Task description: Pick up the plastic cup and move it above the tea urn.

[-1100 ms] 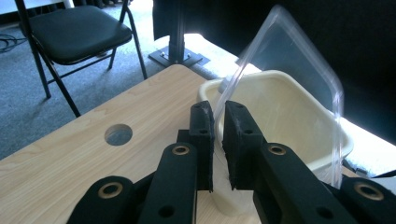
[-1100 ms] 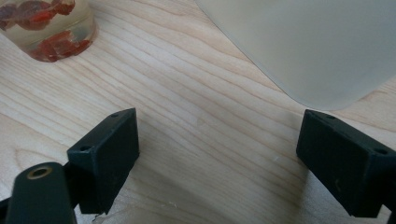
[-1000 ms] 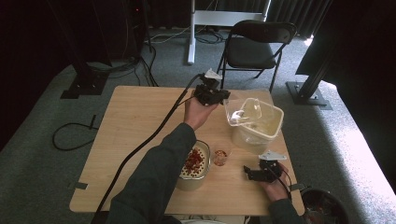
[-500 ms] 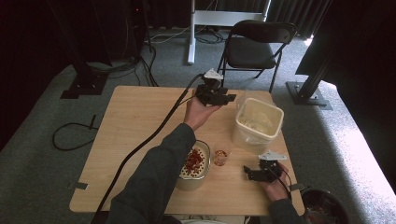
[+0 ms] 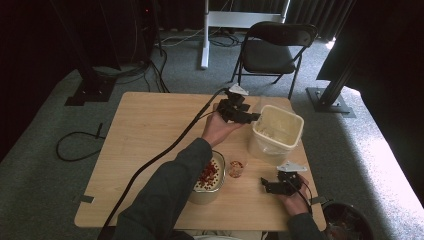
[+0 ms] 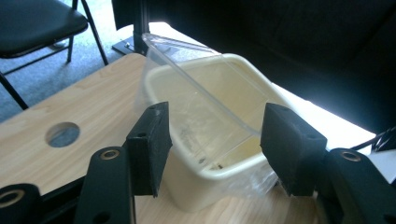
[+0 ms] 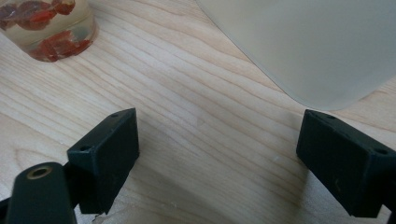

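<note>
A cream plastic tub (image 5: 277, 132) stands at the table's right side. A clear lid (image 6: 196, 93) leans tilted in it, one edge down inside and the other sticking up over the rim. My left gripper (image 5: 250, 117) hovers at the tub's left rim. Its jaws have just been opening and stand open (image 6: 215, 140), with the tub (image 6: 201, 186) and lid seen between them but not touched. My right gripper (image 5: 267, 186) rests open near the front right edge, nothing between its fingers (image 7: 215, 158). A small glass of red berries (image 5: 236, 169) stands left of it.
A metal can of red berries (image 5: 207, 177) sits at the front beside the left forearm. The table (image 5: 145, 140) has a round hole (image 6: 62, 134). A black folding chair (image 5: 272, 50) stands behind it and a dark bin (image 5: 347, 225) at the front right corner.
The lid lay flat over the tub in the left gripper's shut jaws. Now it tilts down into the tub, the jaws have opened, and the left hand has shifted right and lower.
</note>
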`<control>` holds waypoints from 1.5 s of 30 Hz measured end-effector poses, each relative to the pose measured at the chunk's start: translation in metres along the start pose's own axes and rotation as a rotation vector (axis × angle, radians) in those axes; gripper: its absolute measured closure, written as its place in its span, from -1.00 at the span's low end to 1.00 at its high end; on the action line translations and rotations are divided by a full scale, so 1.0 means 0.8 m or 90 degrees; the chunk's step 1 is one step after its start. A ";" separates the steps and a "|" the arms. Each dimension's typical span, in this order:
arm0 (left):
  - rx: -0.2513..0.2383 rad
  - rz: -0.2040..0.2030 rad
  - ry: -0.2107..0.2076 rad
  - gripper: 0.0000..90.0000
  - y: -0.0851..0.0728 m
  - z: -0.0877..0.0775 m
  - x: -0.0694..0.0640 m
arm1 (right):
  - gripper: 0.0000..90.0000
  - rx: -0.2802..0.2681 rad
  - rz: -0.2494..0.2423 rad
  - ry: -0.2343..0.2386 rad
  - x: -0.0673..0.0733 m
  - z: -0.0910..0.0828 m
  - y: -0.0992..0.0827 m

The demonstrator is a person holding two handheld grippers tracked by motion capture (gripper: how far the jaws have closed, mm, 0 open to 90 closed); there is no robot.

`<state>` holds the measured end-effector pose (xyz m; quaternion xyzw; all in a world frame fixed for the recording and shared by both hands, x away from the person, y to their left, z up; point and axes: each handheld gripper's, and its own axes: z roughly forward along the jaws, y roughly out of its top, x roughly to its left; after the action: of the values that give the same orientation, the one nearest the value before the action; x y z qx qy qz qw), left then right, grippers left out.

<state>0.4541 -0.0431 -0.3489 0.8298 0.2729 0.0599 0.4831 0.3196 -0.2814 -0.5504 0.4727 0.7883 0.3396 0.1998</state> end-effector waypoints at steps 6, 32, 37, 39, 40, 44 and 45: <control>0.014 -0.002 0.031 -0.23 0.002 0.020 -0.010 | -0.72 0.000 0.000 0.000 0.000 0.000 0.000; -0.009 -0.003 0.072 0.10 0.013 0.017 -0.002 | -0.56 -0.006 0.001 -0.002 -0.001 -0.003 -0.002; 0.005 -0.011 0.073 0.21 0.013 0.028 -0.003 | -0.37 -0.009 0.007 -0.008 -0.004 -0.007 -0.003; 0.005 -0.024 0.073 0.28 0.014 0.035 -0.002 | -0.37 -0.009 0.006 -0.009 -0.004 -0.007 -0.003; 0.006 -0.022 0.078 0.31 0.015 0.037 -0.002 | -0.37 -0.010 0.006 -0.009 -0.004 -0.007 -0.003; 0.019 -0.013 0.110 0.50 0.019 0.044 -0.006 | -0.37 -0.011 0.004 -0.007 -0.005 -0.007 -0.003; 0.020 -0.011 0.117 0.52 0.019 0.046 -0.007 | -0.37 -0.011 0.004 -0.007 -0.005 -0.007 -0.003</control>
<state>0.4686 -0.0802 -0.3542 0.8259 0.3237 0.1276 0.4436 0.3161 -0.2874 -0.5486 0.4754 0.7825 0.3446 0.2071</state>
